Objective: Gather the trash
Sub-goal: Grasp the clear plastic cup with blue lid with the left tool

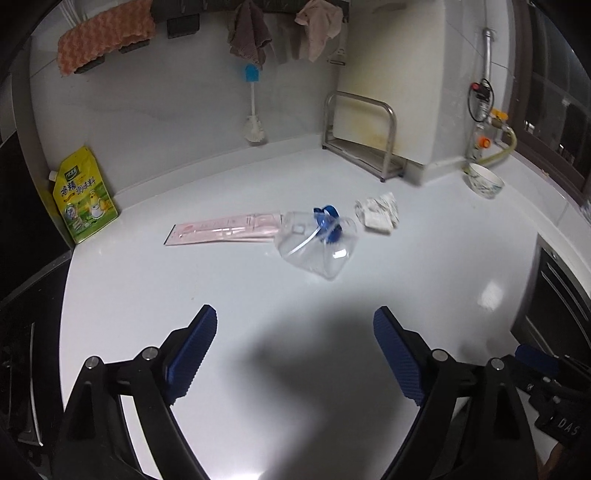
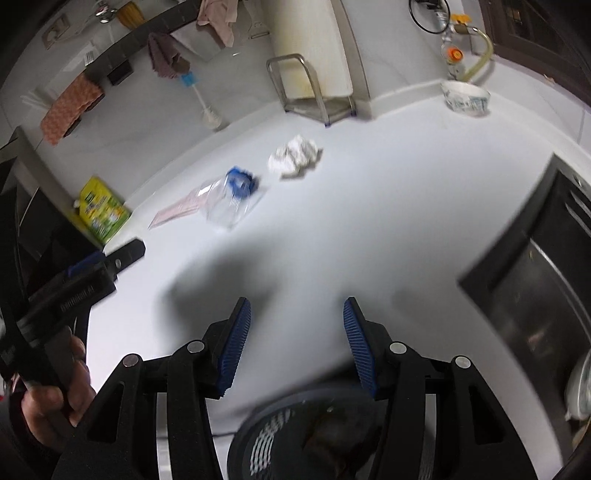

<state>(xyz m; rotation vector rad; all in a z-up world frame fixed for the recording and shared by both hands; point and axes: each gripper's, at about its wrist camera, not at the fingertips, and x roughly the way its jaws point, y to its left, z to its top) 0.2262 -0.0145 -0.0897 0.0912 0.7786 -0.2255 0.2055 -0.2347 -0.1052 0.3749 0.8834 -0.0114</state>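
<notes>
While dark scraps fill the bin (image 2: 317, 435), the bowl (image 1: 484, 180) (tilted) shows nothing.

white glossy worktop (image 1: 424, 258) running into a corner, with a bright glare patch and soft dark shadows near the front. pale wall (image 1: 166, 103) behind, yellowish staining on the boxed column (image 1: 388, 92) in the corner. dark rail (image 1: 177, 14) up top, hung with an orange cloth (image 1: 103, 37), a brownish cloth (image 1: 247, 33) and a pinkish cloth (image 1: 319, 26). white brush with blue handle (image 1: 252, 107) leaning at the wall. steel rack (image 1: 365, 136) against the column. metal pipe with valves and a yellowish hose (image 1: 487, 103) to the right, dark window frame (image 1: 546, 92) beyond. patterned bowl (image 1: 484, 181) near the hose. steel sink (image 2: 535, 314) at the right edge.
</notes>
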